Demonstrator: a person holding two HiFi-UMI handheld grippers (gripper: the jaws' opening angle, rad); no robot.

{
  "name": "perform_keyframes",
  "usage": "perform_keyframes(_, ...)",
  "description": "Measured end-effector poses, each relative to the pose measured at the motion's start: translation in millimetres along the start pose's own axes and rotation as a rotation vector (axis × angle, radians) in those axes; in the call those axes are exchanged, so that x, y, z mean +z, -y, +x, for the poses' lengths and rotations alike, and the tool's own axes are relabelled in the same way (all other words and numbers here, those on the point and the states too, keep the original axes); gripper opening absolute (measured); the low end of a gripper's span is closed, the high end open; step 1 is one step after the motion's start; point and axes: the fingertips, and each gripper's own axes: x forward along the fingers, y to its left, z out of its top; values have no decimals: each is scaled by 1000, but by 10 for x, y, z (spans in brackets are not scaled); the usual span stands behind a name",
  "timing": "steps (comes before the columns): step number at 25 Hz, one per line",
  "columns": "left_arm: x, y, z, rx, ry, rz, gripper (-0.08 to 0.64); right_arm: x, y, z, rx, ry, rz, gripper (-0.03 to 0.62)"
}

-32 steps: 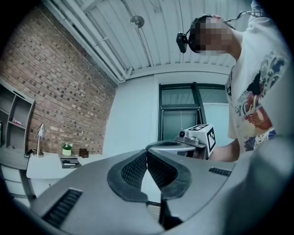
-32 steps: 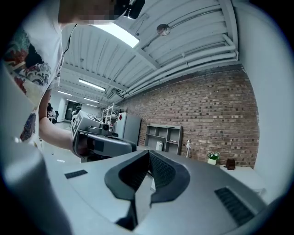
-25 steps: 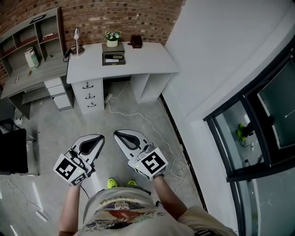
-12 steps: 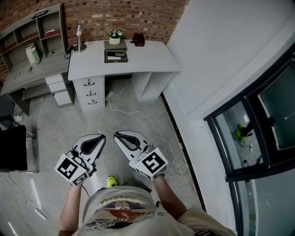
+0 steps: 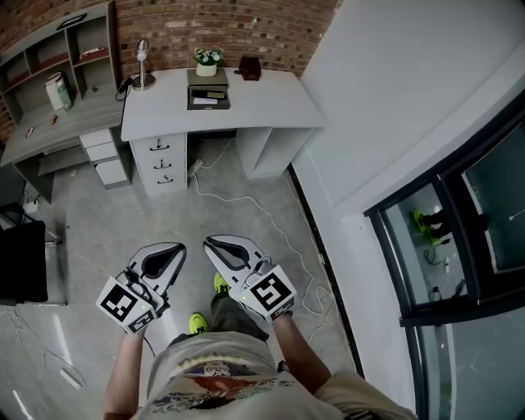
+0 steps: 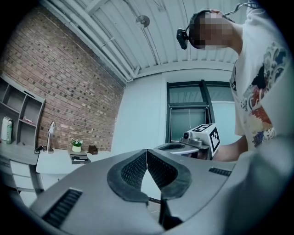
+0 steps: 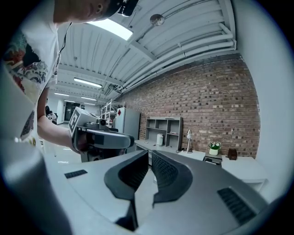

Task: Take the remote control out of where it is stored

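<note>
You stand on the grey concrete floor (image 5: 90,221) with both tools held side by side at 6 o'clock in the head view, each pointing toward 12.

Your left tool (image 5: 179,246) has its ribbed pads pressed together with nothing between them. Your right tool (image 5: 208,241), just beside it at 3 o'clock, is likewise closed and empty. The only print in sight is the black-and-white square pattern on the left marker cube (image 5: 119,305) and the right marker cube (image 5: 271,291). Neither carries letters, and no brand or label elsewhere is large enough to read.

At 10 o'clock a grey shelf unit (image 5: 57,57) stands against the brick wall (image 5: 213,25), with a white container (image 5: 56,90) upright in one compartment. At 12 o'clock, well apart from both tools, is the white bench (image 5: 262,102), with a drawer stack (image 5: 160,160) under its left end. On the bench, from left to right, are:

- a desk lamp (image 5: 143,59)
- a dark flat tray (image 5: 207,97) with a small potted plant (image 5: 207,59) on top
- a small brown box (image 5: 248,67)

The remote control cannot be made out in any view, so its place relative to either tool cannot be told.

A white cable (image 5: 250,212) trails across the floor from under the bench toward 3 o'clock, and a dark-framed window (image 5: 472,205) fills 3 to 4 o'clock.
</note>
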Motion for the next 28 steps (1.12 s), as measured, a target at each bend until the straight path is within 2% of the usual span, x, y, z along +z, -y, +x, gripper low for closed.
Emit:
perform_keyframes(5,-91,-152,144,17,-25,-27,8,-87,197,81,20,-16,19,12)
perform_keyframes(11,-105,-451,454,52,-39,-13,8,-220,602,286,53,-19,39,12)
perform_keyframes(20,-102,-1006,1280,89,-73,-7,8,-318,1594,552,100,-20,52,13)
perform_keyframes(28,0,-1349,1979,143,-57,27,6,-334,2351,650,128,14,69,14)
